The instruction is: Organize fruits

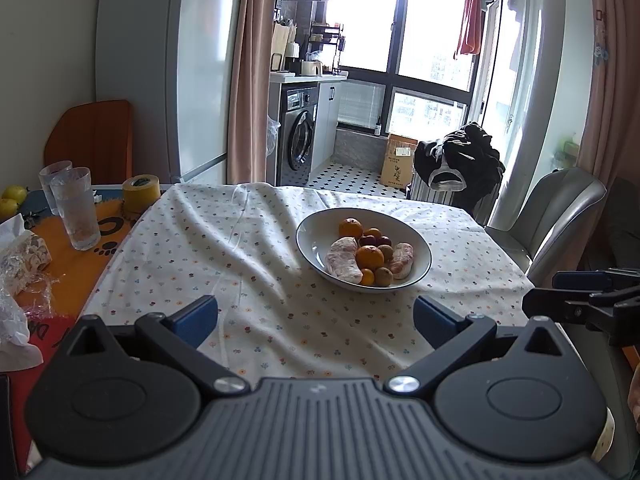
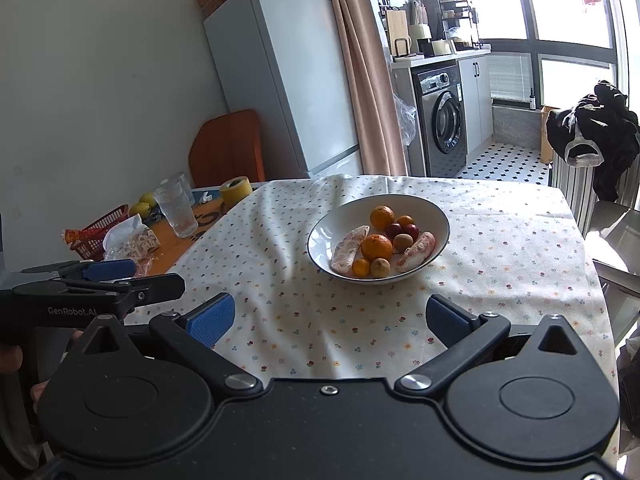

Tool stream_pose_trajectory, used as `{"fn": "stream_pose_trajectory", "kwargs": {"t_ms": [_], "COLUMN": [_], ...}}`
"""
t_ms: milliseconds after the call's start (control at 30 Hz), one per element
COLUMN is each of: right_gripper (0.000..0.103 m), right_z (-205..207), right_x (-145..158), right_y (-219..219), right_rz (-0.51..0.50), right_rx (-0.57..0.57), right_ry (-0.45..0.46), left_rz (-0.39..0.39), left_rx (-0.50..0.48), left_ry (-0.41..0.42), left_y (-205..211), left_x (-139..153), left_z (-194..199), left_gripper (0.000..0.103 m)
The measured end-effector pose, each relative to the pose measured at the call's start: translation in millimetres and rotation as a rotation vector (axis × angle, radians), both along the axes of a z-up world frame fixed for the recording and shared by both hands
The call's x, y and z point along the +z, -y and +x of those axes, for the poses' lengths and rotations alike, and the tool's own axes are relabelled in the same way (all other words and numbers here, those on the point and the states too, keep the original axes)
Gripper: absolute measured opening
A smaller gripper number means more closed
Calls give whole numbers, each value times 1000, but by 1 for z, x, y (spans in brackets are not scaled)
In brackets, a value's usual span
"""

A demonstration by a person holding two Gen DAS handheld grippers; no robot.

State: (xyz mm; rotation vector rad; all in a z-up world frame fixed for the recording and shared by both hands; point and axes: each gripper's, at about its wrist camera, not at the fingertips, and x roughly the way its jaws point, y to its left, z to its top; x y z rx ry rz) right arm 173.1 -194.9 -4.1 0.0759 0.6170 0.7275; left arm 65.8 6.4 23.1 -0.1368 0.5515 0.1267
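Note:
A white bowl [image 1: 320,236] [image 2: 434,210] stands on the flowered tablecloth and holds oranges [image 1: 369,257] [image 2: 377,247], two peeled pomelo wedges [image 1: 342,260] [image 2: 349,249], small brown fruits and dark red ones. My left gripper [image 1: 316,320] hovers open over the near cloth, well short of the bowl, with nothing between its blue pads. My right gripper [image 2: 330,318] is likewise open and empty, near the table's front edge. Each gripper shows at the side of the other's view: the right gripper [image 1: 580,296] and the left gripper [image 2: 112,276].
Left of the cloth stand two glasses [image 1: 76,208] [image 2: 176,208], a yellow tape roll [image 1: 141,194] [image 2: 236,192], crumpled wrappers [image 1: 20,264], a red basket [image 2: 100,232] and yellow-green fruits [image 1: 12,196] [image 2: 140,209]. A grey chair [image 1: 552,216] sits at the table's right side.

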Motion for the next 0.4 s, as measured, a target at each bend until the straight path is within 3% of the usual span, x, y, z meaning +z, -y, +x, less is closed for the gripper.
{"fn": "stream_pose_trajectory", "kwargs": {"t_ms": [400], "right_gripper": [103], "right_z": [0], "right_x": [-2], "right_y": [0], "right_rz": [-1], "right_rx": [-1], "right_ry": [-6], "left_rz": [6], "left_rx": [-15], "left_ry": [-1], "left_y": [3], "left_x": [-1], "left_z": [1], "left_gripper": [103]}}
